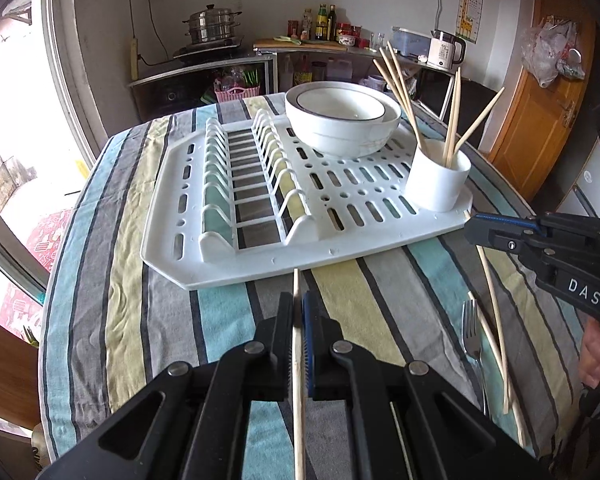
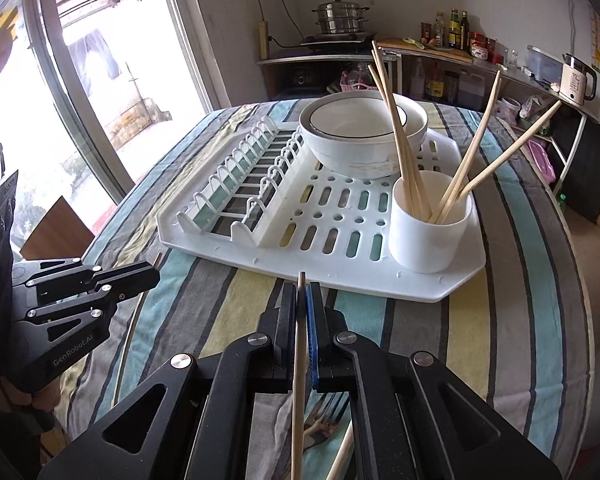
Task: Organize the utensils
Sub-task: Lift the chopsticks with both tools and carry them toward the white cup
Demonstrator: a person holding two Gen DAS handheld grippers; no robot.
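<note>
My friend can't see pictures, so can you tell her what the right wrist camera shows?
The right gripper has its black jaws shut on a thin wooden chopstick above a striped tablecloth. Ahead, a white plastic dish rack carries stacked white bowls and a white cup of chopsticks. The left gripper is at left.

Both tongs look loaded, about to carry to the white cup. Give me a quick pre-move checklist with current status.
1. Left tongs shut on a chopstick: ok.
2. Right tongs shut on a chopstick: ok.
3. White cup upright on the drying rack: ok.
4. Room in the cup: ok, several chopsticks lean inside, gaps remain.
5. Stacked bowls clear of the cup: ok, apart.
6. Table cleared: not ok, fork and chopsticks remain on the cloth.
</note>
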